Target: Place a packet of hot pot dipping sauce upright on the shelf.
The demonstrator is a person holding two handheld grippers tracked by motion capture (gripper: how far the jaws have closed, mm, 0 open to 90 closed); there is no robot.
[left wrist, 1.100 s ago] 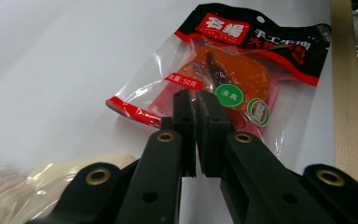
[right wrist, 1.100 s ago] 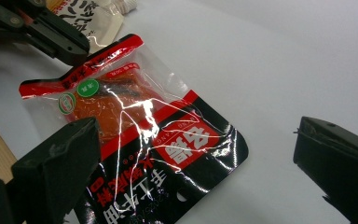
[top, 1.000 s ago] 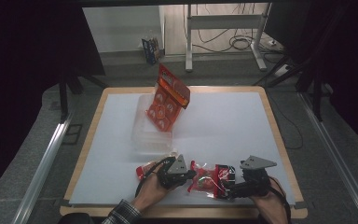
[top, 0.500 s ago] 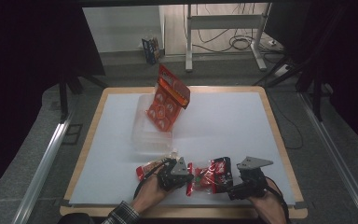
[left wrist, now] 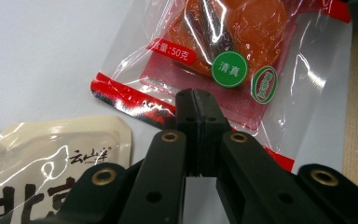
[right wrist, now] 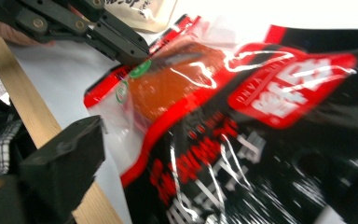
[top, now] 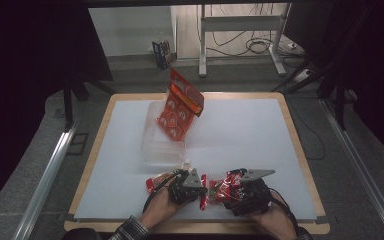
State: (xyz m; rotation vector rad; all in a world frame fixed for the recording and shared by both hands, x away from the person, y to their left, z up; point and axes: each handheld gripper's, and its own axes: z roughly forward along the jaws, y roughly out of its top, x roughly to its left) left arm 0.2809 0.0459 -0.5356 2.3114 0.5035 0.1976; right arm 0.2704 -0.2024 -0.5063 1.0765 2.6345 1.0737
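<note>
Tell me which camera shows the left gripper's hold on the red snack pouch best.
The left gripper view: the left gripper stands shut on the red-edged seam of the red snack pouch, close and sharp. The high view shows them small near the table's front edge. The right gripper view shows that pinch farther off, blurred.

Big orange snack bag (top: 180, 106) stands tilted at the table's (top: 240, 130) far edge, leaning over a clear plastic box (top: 161, 145) just in front of it. Near the box's front corner lies a beige pouch (top: 182, 166), printed with black characters (left wrist: 51, 163). Beyond the table, a metal stand (top: 240, 30) and cables (top: 257, 47) on the floor.
</note>
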